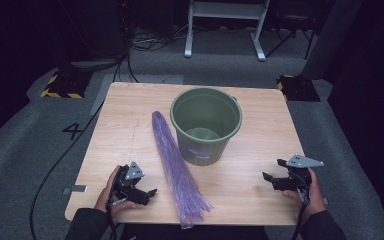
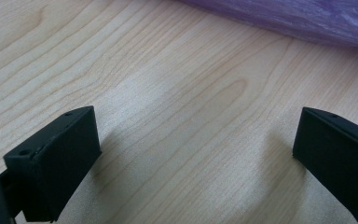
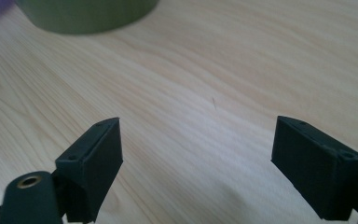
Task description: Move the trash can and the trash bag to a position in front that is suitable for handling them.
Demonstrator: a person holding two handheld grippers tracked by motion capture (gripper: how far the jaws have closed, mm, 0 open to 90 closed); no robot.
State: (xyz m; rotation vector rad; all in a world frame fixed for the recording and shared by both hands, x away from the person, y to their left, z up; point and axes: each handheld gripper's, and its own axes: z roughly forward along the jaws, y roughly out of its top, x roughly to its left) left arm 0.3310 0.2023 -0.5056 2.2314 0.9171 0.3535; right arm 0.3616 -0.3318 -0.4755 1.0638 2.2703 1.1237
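Observation:
A green plastic bucket (image 1: 206, 124) stands upright and empty at the middle of the wooden table (image 1: 130, 107). To its left lies a long, rolled purple plastic bag (image 1: 176, 167), running from beside the bucket to the table's front edge. My left gripper (image 1: 149, 193) rests low at the front left, open, jaws pointing toward the bag (image 2: 298, 18) with bare wood between them. My right gripper (image 1: 272, 170) sits at the front right, open and holding nothing, aimed at the bucket's base (image 3: 86, 16).
The table stands on grey carpet (image 1: 25, 145). A black cable (image 1: 62, 160) runs across the floor on the left. Yellow-and-black striped blocks (image 1: 62, 85) flank the far corners, and a white metal frame (image 1: 225, 27) stands behind.

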